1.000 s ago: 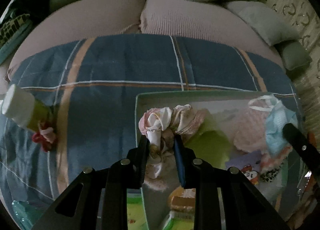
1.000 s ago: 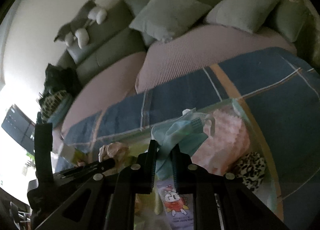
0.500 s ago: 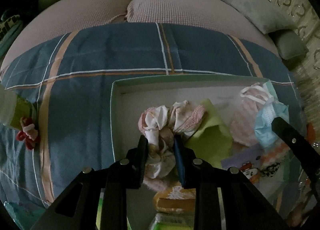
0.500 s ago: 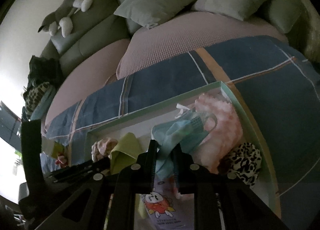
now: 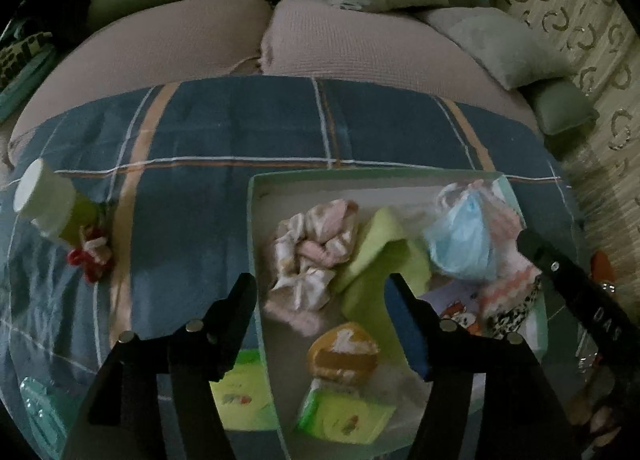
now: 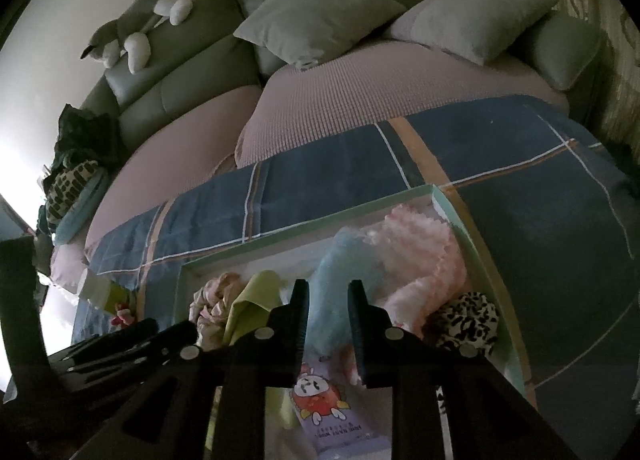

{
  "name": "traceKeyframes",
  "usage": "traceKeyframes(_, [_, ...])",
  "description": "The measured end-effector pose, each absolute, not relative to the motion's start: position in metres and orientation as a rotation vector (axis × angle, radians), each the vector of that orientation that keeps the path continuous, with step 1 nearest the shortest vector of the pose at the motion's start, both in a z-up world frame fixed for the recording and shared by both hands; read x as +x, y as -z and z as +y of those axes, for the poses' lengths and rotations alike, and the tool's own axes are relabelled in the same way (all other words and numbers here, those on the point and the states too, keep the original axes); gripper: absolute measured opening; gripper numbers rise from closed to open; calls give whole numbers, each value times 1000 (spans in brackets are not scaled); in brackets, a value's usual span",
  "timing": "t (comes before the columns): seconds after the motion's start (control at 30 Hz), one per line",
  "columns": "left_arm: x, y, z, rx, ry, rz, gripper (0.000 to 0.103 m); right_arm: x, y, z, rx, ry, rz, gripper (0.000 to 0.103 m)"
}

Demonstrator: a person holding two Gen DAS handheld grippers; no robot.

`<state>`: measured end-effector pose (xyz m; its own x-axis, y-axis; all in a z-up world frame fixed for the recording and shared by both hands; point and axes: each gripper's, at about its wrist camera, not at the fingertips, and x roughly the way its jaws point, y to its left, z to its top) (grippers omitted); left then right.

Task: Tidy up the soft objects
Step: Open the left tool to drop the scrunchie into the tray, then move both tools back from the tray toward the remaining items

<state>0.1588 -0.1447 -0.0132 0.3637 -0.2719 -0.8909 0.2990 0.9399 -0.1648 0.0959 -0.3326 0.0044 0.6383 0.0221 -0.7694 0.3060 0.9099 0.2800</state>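
Released since the earlier frame: the pink-and-white scrunchie (image 5: 310, 256), no longer pinched, lies free in the green-rimmed box (image 5: 253, 228).

Left to right: left gripper (image 5: 320, 292) is opening, jaws wide, pads clear of the scrunchie beneath them. A yellow-green cloth (image 5: 380, 256) sits just beside it. Right gripper (image 6: 327, 292) is opening slowly, jaws narrow, the light blue face mask (image 6: 344, 268) between them; contact cannot be confirmed. Pink fluffy item (image 6: 424, 256) lies further right.

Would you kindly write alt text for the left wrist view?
The left gripper, its fingers opening, hangs above a pink-and-white scrunchie lying in a shallow green box on a blue plaid blanket. Also inside lie a lime cloth and a blue face mask.
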Motion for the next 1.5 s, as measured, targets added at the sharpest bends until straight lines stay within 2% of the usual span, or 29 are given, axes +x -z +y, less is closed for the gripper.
traceKeyframes(0.37, [151, 7, -119, 26, 287, 1118, 72, 93, -3, -328, 403, 170, 886, 22])
traceKeyframes(0.4, [151, 6, -118, 20, 280, 1111, 73, 93, -3, -327, 397, 171, 887, 27])
traceKeyframes(0.43, [152, 6, -116, 14, 275, 1106, 80, 93, -4, -325, 389, 170, 887, 32])
traceKeyframes(0.47, [152, 6, -114, 11, 271, 1102, 87, 93, -4, -323, 383, 170, 888, 44])
traceKeyframes(0.5, [153, 6, -113, 10, 265, 1100, 87, 93, -4, -322, 379, 169, 888, 55])
traceKeyframes(0.63, [158, 10, -105, -5, 224, 1117, 87, 95, -4, -316, 358, 157, 892, 58])
traceKeyframes(0.7, [159, 12, -101, -3, 204, 1120, 87, 96, -3, -312, 339, 161, 898, 69])
traceKeyframes(0.83, [162, 14, -94, 6, 169, 1113, 88, 97, -2, -310, 320, 172, 905, 75])
traceKeyframes(0.93, [164, 15, -89, -13, 163, 1116, 96, 97, -2, -311, 327, 170, 903, 80])
traceKeyframes(1.27, [165, 12, -81, -56, 135, 1067, 97, 97, -3, -311, 326, 172, 894, 103])
traceKeyframes(1.37, [165, 12, -79, -67, 127, 1061, 102, 96, -3, -311, 331, 171, 892, 103])
traceKeyframes(1.5, [166, 11, -76, -96, 135, 1049, 102, 96, -3, -312, 335, 172, 895, 103])
